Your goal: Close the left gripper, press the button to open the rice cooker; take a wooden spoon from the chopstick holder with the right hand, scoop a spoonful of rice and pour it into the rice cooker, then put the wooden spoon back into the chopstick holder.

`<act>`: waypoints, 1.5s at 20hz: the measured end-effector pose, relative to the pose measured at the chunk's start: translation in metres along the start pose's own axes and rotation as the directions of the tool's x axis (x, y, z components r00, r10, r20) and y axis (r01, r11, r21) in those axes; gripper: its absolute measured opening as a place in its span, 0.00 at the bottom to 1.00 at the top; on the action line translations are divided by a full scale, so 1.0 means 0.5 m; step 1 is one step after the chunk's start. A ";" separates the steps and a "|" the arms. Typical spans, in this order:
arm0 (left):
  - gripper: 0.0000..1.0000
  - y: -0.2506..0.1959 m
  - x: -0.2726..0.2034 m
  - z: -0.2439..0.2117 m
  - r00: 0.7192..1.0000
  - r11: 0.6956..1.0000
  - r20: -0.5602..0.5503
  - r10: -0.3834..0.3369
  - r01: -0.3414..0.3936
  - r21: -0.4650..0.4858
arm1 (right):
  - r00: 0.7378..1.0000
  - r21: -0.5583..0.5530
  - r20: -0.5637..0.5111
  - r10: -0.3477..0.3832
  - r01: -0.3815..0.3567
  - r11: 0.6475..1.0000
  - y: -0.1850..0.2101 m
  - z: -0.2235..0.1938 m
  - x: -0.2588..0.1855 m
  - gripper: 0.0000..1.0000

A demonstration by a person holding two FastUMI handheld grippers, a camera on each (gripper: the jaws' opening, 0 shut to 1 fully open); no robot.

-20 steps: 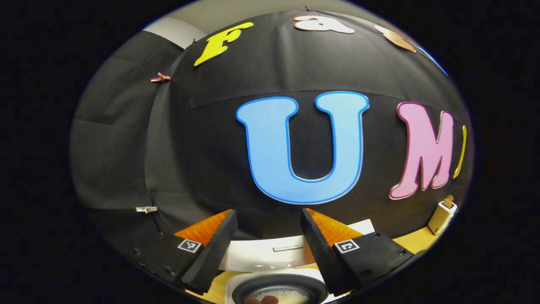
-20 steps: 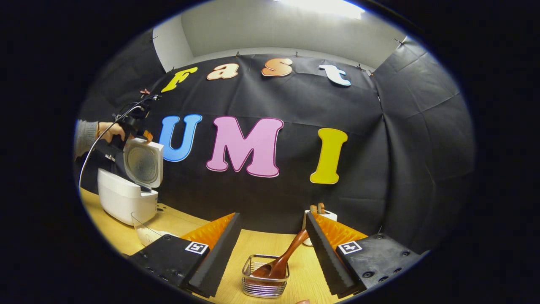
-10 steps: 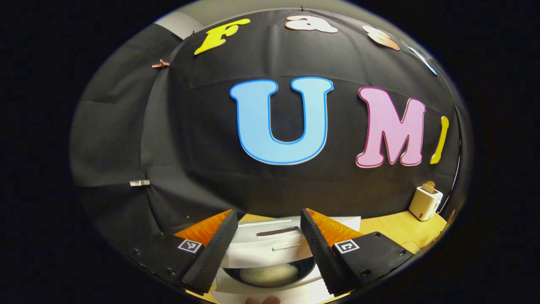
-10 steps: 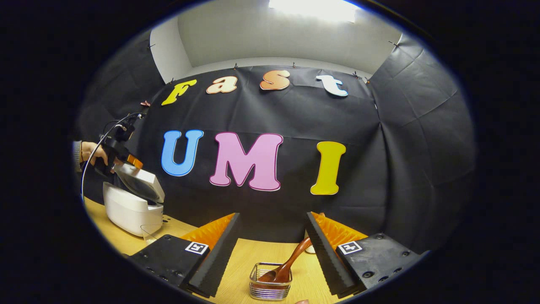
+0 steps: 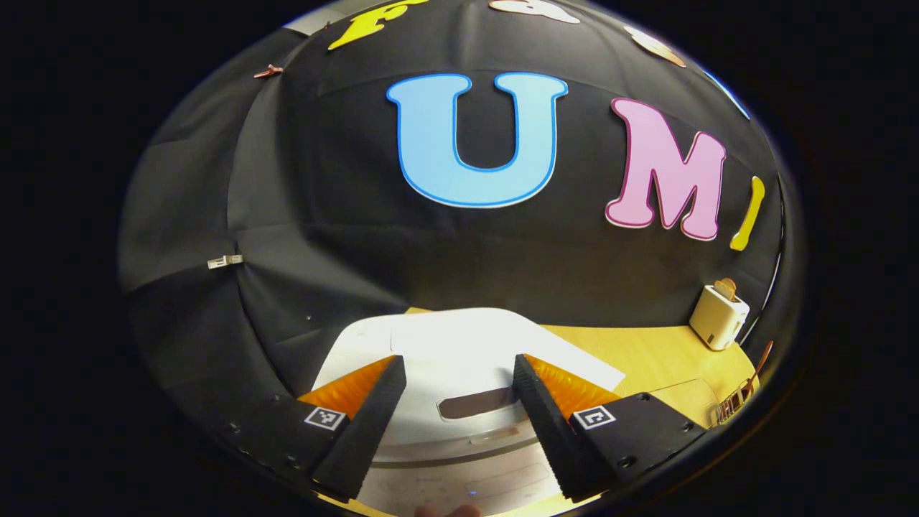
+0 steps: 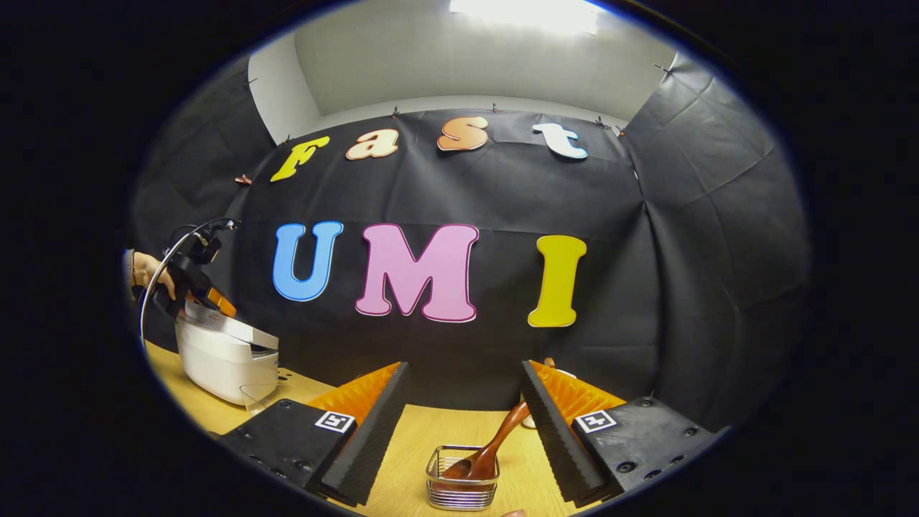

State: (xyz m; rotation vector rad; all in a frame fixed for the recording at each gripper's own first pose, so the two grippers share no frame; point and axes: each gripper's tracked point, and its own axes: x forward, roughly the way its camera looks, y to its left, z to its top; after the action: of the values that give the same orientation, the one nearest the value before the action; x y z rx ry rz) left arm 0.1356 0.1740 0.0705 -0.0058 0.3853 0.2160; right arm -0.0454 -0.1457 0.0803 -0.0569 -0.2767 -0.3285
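Note:
The white rice cooker (image 5: 459, 424) lies just below my left gripper (image 5: 458, 365), whose fingers stand open over its lid (image 5: 474, 337). In the right gripper view the cooker (image 6: 222, 362) stands at the far left, its lid (image 6: 240, 334) lowered almost flat, with the left gripper (image 6: 215, 305) and a hand (image 6: 147, 269) on its front edge. My right gripper (image 6: 464, 370) hangs open above the wire chopstick holder (image 6: 462, 492). The wooden spoon (image 6: 495, 445) leans in it, its handle up to the right. The cooker's inside is hidden.
A clear container (image 6: 258, 393) sits on the wooden table (image 6: 423, 438) beside the cooker. A small white toaster (image 5: 718, 316) stands at the back wall. The chopstick holder (image 5: 736, 409) shows at the right edge of the left gripper view.
The cooker's lid has swung down from upright to almost shut, with the left gripper following it down. The pot with rice has gone out of sight. The right gripper has barely moved.

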 end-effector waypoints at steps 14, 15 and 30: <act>1.00 -0.007 0.003 -0.053 1.000 0.999 0.003 0.010 -0.011 0.044 | 0.999 0.029 -0.024 0.028 -0.027 0.999 0.015 -0.011 0.001 0.95; 1.00 -0.006 0.001 -0.049 1.000 0.999 0.005 0.008 -0.008 0.046 | 0.999 0.025 -0.024 0.029 -0.029 0.999 0.018 -0.008 0.000 0.95; 0.96 -0.137 -0.245 -0.010 0.862 0.993 0.497 -0.099 0.119 -0.009 | 0.994 -0.013 -0.045 0.105 -0.105 0.994 0.092 -0.017 -0.011 0.96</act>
State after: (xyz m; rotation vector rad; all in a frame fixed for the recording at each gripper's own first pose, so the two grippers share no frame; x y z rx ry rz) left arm 0.0373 0.0814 0.1093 -0.0100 -0.1365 0.1059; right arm -0.0331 -0.1016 0.0703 -0.0789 -0.2268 -0.2270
